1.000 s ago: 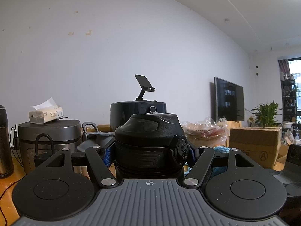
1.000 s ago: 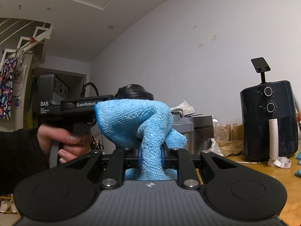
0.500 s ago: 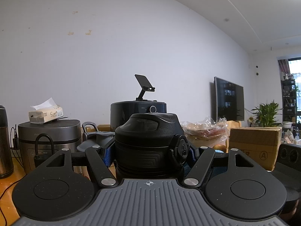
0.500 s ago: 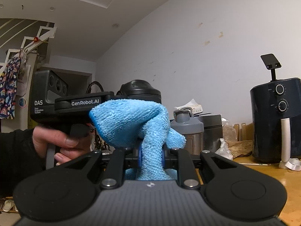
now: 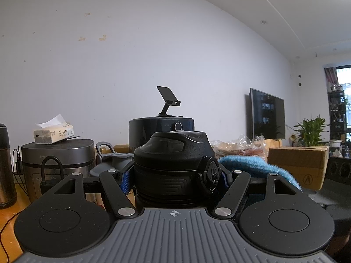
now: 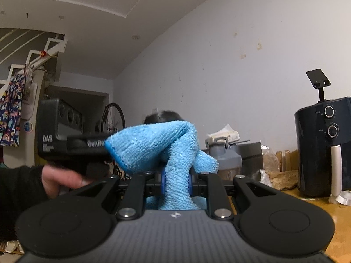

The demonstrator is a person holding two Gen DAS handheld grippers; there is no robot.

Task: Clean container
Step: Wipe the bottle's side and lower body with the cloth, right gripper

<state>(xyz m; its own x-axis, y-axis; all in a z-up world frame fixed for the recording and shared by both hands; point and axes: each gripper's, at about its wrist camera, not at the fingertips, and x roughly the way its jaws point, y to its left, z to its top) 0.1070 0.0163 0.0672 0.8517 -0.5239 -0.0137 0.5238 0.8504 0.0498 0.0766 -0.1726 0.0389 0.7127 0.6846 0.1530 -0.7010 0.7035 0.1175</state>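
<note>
On my left-hand feed I am seeing a dark flask (image 5: 5, 164) at the far edge, then a grey rice cooker (image 5: 58, 160) with a tissue pack (image 5: 53, 132) lying on its lid. In the middle, my left gripper (image 5: 173, 180) is clamping the black container (image 5: 173, 166) just under its cap; the blue pads are pressing on both sides of it. The container is standing upright, its long axis running vertical and its domed flip lid pointing at the ceiling, with the lid latch facing right in this view. Its lower body is hidden behind the gripper. Behind it a dark air fryer (image 5: 161, 129) is carrying a phone stand (image 5: 167, 98). Right of the container, the blue cloth (image 5: 252, 166) is lying just beside the cap; I cannot tell whether it is touching. Further right are a cardboard box (image 5: 296, 163) and a potted plant (image 5: 311, 129).

On my right-hand feed, a hand (image 6: 61, 180) is holding the other gripper's handle at the left. My right gripper (image 6: 176, 180) is pinching the cloth tightly between nearly closed fingers, and the cloth is rising and folding over towards the left, covering most of the blurred cap behind it. A grey shaker bottle (image 6: 226, 160) is standing on the wooden table (image 6: 318, 210).
</note>
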